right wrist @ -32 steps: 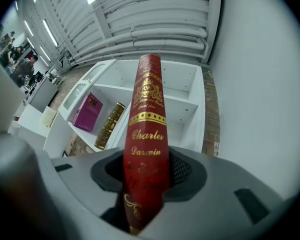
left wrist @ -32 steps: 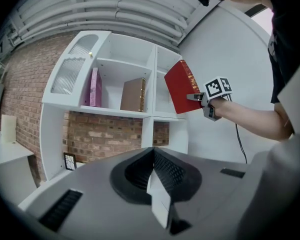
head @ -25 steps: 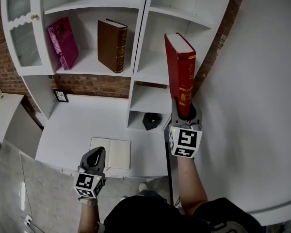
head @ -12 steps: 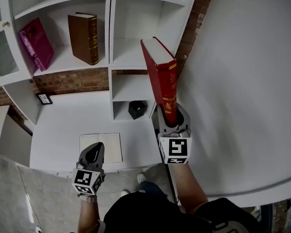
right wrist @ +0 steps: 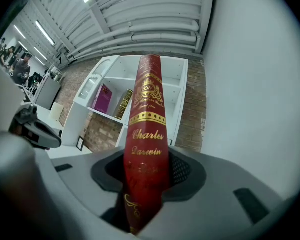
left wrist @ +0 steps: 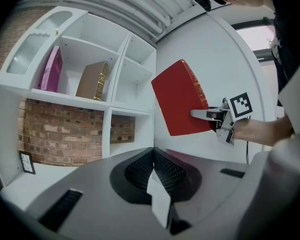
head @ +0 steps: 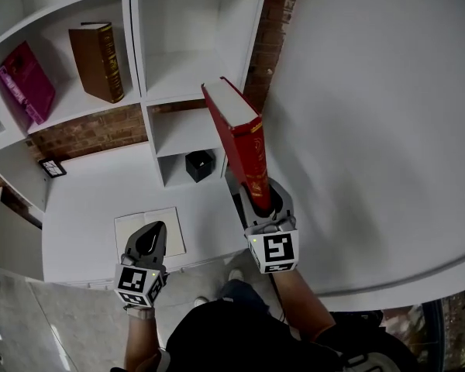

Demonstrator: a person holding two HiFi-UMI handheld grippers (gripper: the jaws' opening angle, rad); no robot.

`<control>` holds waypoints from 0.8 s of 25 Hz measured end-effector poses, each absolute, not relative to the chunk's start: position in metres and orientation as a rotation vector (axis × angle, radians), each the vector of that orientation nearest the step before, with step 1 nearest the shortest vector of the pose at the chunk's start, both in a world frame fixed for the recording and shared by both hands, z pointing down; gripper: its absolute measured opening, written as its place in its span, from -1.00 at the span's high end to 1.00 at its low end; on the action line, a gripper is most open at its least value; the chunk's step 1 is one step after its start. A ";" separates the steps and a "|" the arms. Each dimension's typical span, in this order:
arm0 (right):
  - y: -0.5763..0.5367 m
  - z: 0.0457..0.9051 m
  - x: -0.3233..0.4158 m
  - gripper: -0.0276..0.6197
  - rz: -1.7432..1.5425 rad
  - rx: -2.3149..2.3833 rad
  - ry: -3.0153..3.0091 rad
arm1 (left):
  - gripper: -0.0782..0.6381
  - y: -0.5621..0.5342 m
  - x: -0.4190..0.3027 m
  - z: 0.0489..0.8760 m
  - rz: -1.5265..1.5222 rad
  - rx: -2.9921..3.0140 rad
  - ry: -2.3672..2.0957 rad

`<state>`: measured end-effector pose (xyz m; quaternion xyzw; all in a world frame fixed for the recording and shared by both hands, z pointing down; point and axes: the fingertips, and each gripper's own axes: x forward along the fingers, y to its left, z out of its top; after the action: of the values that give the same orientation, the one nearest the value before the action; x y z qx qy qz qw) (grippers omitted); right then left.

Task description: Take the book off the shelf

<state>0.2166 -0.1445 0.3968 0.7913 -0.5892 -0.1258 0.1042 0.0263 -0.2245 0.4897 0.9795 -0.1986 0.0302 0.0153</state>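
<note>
A red hardback book point(head: 240, 142) with gold lettering on its spine is off the white shelf unit point(head: 136, 45), held in the air in front of it and leaning its top to the left. My right gripper point(head: 262, 200) is shut on the book's lower end. In the right gripper view the spine point(right wrist: 146, 134) rises from between the jaws of the right gripper point(right wrist: 147, 184). The left gripper view shows the red book point(left wrist: 182, 99) side on, with the right gripper point(left wrist: 210, 115) clamped on it. Low over the desk's front edge, my left gripper point(head: 149, 242) is shut and holds nothing; its jaws meet in its own view point(left wrist: 152, 159).
A brown book point(head: 99, 53) and a pink book point(head: 27, 80) stand on the shelf at the left. An open notebook point(head: 147, 235) lies on the white desk point(head: 85, 208), a black box point(head: 199, 165) sits in a low cubby, a small frame point(head: 52, 167) leans at the back. A curved white wall point(head: 372, 130) is close on the right.
The right gripper has drawn the red book away from the shelf, down and left in the view, and the book now tilts left. The left gripper has hardly moved.
</note>
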 end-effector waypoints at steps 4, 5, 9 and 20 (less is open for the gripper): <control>-0.128 0.416 0.223 0.38 -0.327 2.337 -1.709 | 0.76 -0.216 0.044 0.493 0.098 3.074 -0.543; -0.124 0.421 0.224 0.38 -0.317 2.337 -1.705 | 0.76 -0.213 0.049 0.494 0.097 3.083 -0.524; -0.108 0.438 0.231 0.38 -0.294 2.337 -1.684 | 0.76 -0.203 0.068 0.493 0.102 3.102 -0.461; -0.068 0.483 0.253 0.38 -0.150 2.374 -1.661 | 0.76 -0.179 0.119 0.499 0.111 3.142 -0.264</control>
<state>0.2530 -0.0680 0.4826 0.8125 -0.5682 -0.0515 0.1198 0.1194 -0.1788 0.4990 0.9959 -0.0836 0.0352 -0.0069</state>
